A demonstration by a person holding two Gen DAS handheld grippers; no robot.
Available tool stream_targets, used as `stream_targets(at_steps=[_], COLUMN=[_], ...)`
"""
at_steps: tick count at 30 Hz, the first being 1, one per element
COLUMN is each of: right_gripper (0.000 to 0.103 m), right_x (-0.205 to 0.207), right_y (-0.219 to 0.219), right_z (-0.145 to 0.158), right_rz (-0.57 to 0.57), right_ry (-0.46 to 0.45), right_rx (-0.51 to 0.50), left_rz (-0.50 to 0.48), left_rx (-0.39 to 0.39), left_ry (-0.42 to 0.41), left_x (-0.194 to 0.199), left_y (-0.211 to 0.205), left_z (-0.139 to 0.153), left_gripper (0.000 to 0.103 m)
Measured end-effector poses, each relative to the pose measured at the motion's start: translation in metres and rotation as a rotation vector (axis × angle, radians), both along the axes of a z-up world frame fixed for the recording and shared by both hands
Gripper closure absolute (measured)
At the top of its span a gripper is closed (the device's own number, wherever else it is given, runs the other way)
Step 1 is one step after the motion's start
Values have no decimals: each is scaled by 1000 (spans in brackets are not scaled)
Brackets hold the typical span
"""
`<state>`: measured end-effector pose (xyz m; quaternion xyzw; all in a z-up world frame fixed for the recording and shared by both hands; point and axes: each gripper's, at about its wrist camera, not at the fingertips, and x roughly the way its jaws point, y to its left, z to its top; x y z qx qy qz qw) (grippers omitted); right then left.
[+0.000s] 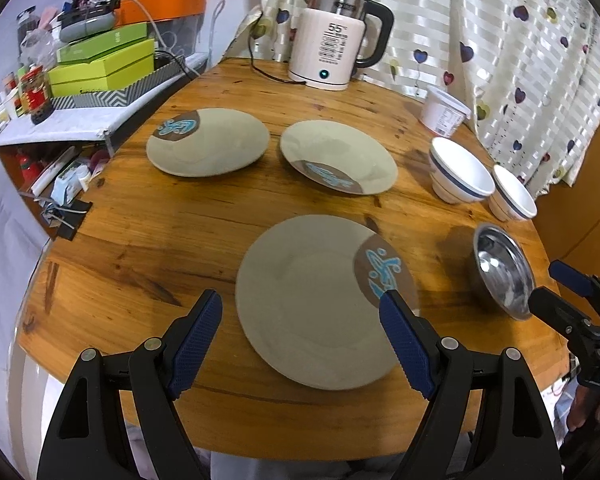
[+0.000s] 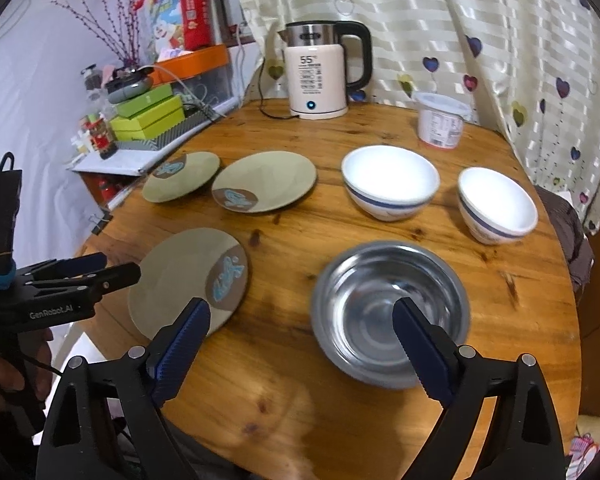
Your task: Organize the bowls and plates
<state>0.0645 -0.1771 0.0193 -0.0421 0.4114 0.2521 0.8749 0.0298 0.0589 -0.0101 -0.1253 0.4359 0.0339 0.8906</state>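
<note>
Three beige plates with brown-and-blue marks lie on the round wooden table [image 1: 140, 240]: a near plate [image 1: 320, 304] [image 2: 180, 276], a far left plate [image 1: 208, 142] [image 2: 180, 176] and a far middle plate [image 1: 336, 156] [image 2: 264, 186]. A steel bowl [image 1: 504, 272] [image 2: 388, 312] sits at the near right. Two white bowls with blue stripes, a larger one [image 1: 460, 170] [image 2: 390, 182] and a smaller one [image 1: 514, 198] [image 2: 496, 204], stand behind it. My left gripper [image 1: 300, 300] is open and empty above the near plate. My right gripper [image 2: 300, 308] is open and empty, with its right finger over the steel bowl.
A white electric kettle [image 1: 336, 40] [image 2: 320, 72] with a black cord stands at the back of the table. A white plastic tub [image 1: 444, 112] [image 2: 440, 120] sits at the back right. A cluttered shelf with green boxes [image 1: 104, 64] is to the left. A heart-print curtain [image 1: 520, 60] hangs behind.
</note>
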Motion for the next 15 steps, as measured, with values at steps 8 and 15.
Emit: stream_targets(at_steps=[8, 15], right_gripper=[16, 21], right_x=[16, 31], right_y=[36, 69], right_z=[6, 10], right_rz=[71, 131], right_ry=[-8, -4], right_rx=[-16, -6], left_rz=[62, 115], left_rx=[-19, -18], left_ry=[-12, -20], left_x=[7, 13], left_y=[31, 57], left_z=[0, 0], left_gripper=[22, 22])
